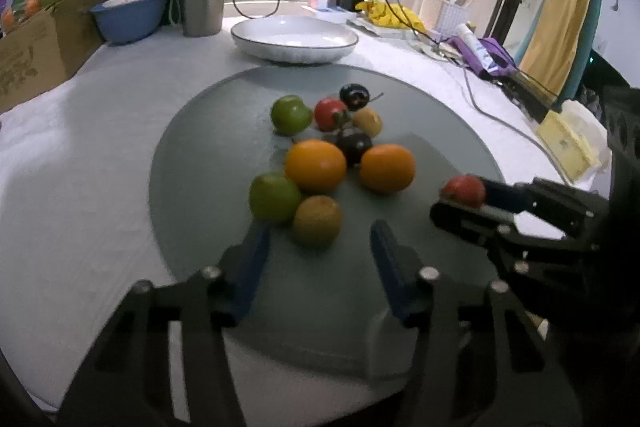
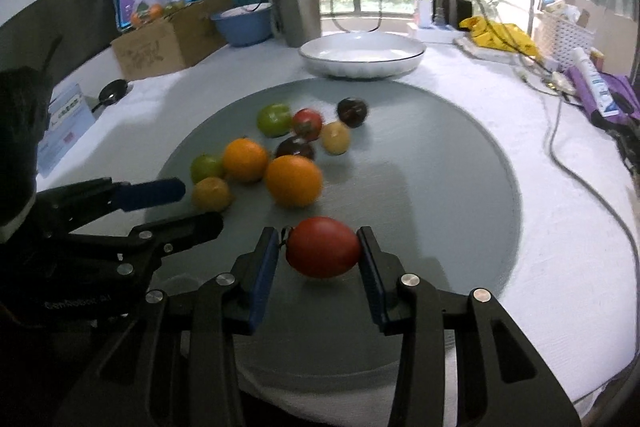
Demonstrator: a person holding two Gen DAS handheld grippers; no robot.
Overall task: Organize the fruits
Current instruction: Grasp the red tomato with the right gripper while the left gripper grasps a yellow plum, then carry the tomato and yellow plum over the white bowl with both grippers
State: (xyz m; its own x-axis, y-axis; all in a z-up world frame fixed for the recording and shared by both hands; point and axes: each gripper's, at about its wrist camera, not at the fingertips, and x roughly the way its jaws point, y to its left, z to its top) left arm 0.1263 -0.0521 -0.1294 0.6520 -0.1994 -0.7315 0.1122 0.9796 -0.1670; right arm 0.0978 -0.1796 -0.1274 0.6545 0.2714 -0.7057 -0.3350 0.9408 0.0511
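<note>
Clearly the right claw [image 2: 319, 249] grips a smooth red oval fruit [image 2: 322, 247] above the round grey mat [image 2: 440, 187], its underside hidden. Beside it, the left claw [image 1: 320, 239] stands released, blue pads [image 1: 256, 247] flanking a blurred yellow-green round fruit [image 1: 317, 221] without touching.

faint "genrobot ai" on left claw [image 2: 200, 203] body, other print unreadable

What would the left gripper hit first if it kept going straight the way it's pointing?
Probably the yellow-green fruit just ahead of the left gripper, lying between the lines of its open jaws; the green fruit sits beside it. Depth is uncertain.
</note>
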